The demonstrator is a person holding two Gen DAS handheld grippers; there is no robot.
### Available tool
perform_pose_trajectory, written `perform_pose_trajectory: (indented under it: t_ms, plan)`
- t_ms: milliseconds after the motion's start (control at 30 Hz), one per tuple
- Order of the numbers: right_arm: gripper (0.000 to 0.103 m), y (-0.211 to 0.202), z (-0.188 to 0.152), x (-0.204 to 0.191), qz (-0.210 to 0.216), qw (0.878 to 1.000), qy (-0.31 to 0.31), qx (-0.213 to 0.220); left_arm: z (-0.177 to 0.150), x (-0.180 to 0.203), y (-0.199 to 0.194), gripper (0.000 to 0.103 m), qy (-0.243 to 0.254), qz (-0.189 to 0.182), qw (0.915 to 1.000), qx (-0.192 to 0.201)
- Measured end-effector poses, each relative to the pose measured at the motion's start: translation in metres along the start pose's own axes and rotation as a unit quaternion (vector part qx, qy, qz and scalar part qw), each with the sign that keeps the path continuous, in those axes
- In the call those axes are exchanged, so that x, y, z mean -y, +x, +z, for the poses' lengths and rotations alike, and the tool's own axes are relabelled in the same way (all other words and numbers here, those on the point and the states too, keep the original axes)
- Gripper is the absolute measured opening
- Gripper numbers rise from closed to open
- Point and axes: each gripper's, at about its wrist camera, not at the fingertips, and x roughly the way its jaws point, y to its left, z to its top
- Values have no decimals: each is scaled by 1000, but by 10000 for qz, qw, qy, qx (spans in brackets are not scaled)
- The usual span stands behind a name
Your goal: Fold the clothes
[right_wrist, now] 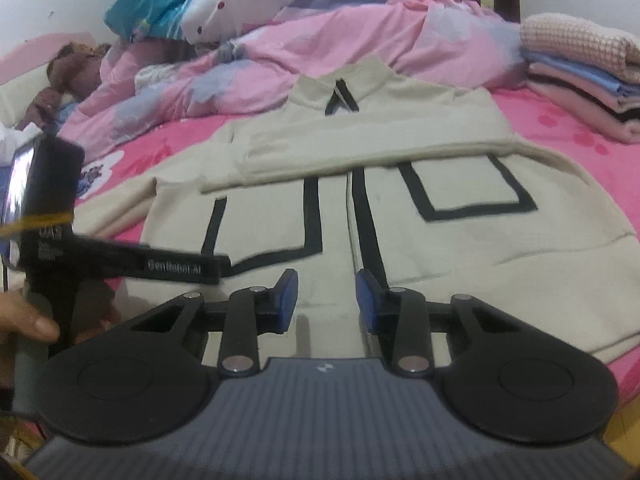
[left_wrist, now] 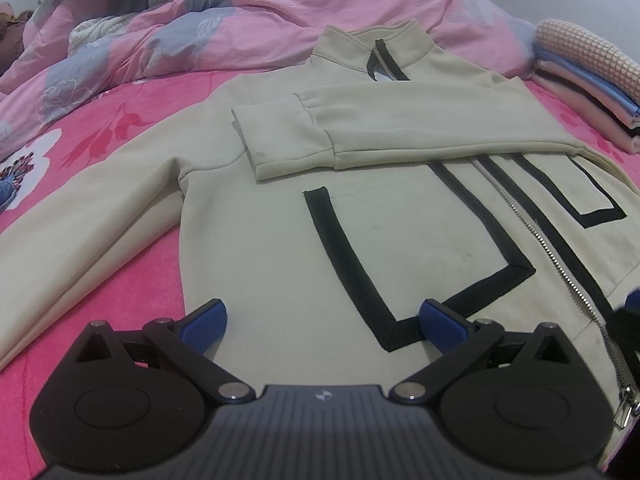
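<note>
A beige zip-up jacket (left_wrist: 280, 240) with black stripes lies front up on the pink bedsheet (left_wrist: 120, 280). One sleeve (left_wrist: 360, 132) is folded across the chest, and the other sleeve (left_wrist: 80, 240) stretches out to the left. My left gripper (left_wrist: 324, 308) hovers open over the hem by the black pocket stripe, with nothing between its blue pads. In the right wrist view the jacket (right_wrist: 480, 240) fills the middle. My right gripper (right_wrist: 326, 284) stands above the zipper line near the hem, jaws narrowly apart and empty. The left gripper's black body (right_wrist: 48, 216) and a hand (right_wrist: 28, 320) show at left.
A stack of folded clothes (right_wrist: 580, 80) sits at the right of the bed. A crumpled pink duvet (left_wrist: 200, 32) and a blue and white pillow (right_wrist: 160, 4) lie behind the collar. A brown soft toy (right_wrist: 68, 80) rests at the far left.
</note>
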Motion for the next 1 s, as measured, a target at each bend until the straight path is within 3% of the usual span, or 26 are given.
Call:
perform_pose_trajectory:
  t_ms: [233, 600, 867, 1000]
  plan:
    - [31, 18, 13, 4, 192, 9990, 379, 170, 0, 2, -1, 103, -3, 35, 10000, -26]
    - [32, 56, 31, 1, 87, 9995, 253, 166, 1, 2, -2, 103, -23, 62, 10000, -64]
    - [32, 82, 14, -8, 52, 9998, 175, -117, -1, -4, -2, 103, 58, -108, 9999, -36]
    - [33, 82, 10, -10, 34, 9999, 125, -54, -3, -5, -1, 103, 91, -158, 9998, -3]
